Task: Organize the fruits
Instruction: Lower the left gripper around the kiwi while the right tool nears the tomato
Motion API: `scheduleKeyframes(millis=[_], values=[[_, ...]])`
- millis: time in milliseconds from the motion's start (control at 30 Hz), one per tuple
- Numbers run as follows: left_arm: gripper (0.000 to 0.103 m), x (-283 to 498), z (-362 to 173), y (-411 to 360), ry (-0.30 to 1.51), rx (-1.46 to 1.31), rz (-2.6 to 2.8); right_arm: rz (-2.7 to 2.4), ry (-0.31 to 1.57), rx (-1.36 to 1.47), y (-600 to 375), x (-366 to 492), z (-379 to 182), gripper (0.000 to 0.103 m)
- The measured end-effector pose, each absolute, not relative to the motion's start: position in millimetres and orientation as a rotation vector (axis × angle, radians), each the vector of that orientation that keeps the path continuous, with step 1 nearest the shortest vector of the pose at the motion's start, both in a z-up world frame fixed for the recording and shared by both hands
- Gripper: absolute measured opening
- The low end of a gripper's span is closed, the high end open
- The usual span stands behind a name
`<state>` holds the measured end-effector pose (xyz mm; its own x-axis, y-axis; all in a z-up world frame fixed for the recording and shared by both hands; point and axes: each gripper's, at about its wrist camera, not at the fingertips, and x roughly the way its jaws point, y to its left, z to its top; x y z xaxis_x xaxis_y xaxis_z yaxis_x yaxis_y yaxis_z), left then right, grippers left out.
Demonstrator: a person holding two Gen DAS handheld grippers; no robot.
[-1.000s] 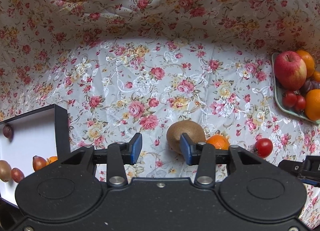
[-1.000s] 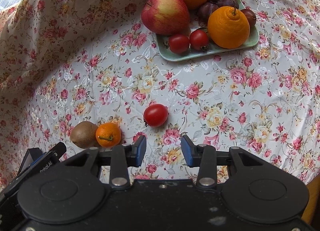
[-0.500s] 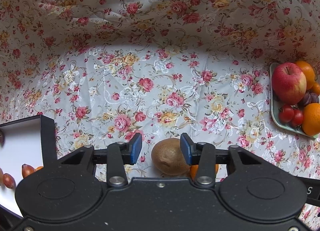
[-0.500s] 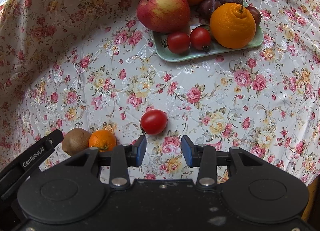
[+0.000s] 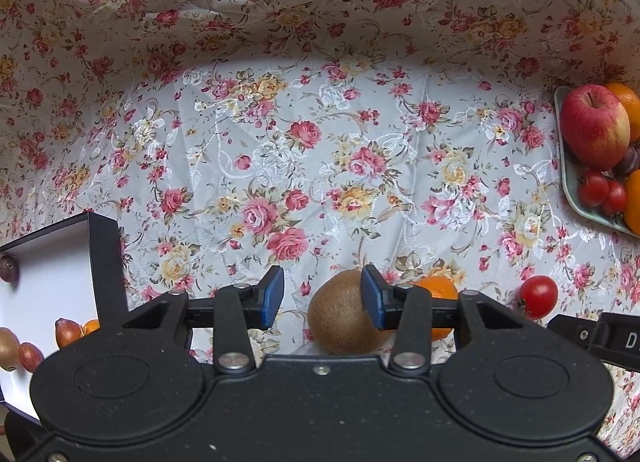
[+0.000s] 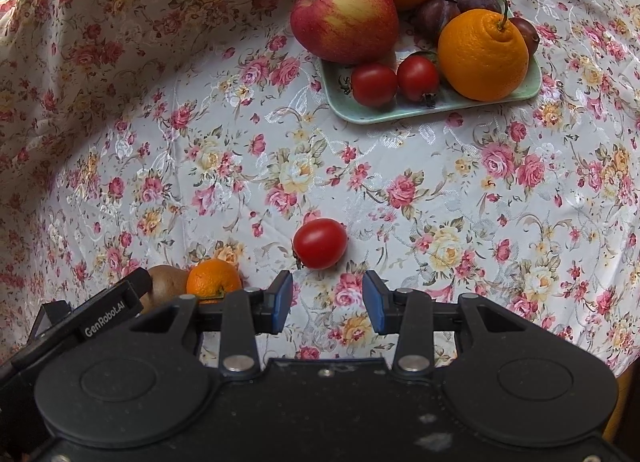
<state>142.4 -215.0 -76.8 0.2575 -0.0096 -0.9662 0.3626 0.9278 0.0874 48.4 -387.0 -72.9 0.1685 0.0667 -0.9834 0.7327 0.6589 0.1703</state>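
The left tool (image 5: 322,296) stands wide, its blue-padded fingers (image 5: 272,294) apart, and holds nothing. A brown, fuzzy, egg-shaped kiwi (image 5: 344,318) lies between them toward the right pad, though contact cannot be told. Just behind that right finger sits a small orange mandarin (image 5: 438,288), touching or nearly touching the kiwi. Farther right lies a glossy red cherry tomato (image 5: 538,296). At the tool's left is a box (image 5: 106,262) with dark walls and a white floor, holding several small reddish-brown fruits.

The right tool (image 6: 326,298) is also wide and empty, hovering low over the table (image 6: 460,190). The same cherry tomato (image 6: 320,243) lies just ahead of its fingertips, slightly toward the left pad and clear of both. To this tool's left, the other tool's black body bears white lettering reading "GenRobot.AI" (image 6: 106,320), with the mandarin (image 6: 214,280) and kiwi (image 6: 166,284) beside it.

Well ahead and rightward sits a pale green rectangular tray (image 6: 440,108) carrying a red-yellow apple (image 6: 344,14), two cherry tomatoes, a knobbly orange with a stem (image 6: 482,54), another orange, dark plums and a tiny mandarin.

The table wears a shiny white cloth printed with pink and red roses, which rises in folds behind.
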Motion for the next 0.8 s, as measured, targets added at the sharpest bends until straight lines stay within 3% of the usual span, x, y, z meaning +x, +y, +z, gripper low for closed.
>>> scheduleKeyframes(millis=[800], values=[[0.052,129.7,-54.5,-188.6,1.300,0.244,-0.280,-0.552,1.311,0.767,-375.2,15.1,-59.1,0.042]])
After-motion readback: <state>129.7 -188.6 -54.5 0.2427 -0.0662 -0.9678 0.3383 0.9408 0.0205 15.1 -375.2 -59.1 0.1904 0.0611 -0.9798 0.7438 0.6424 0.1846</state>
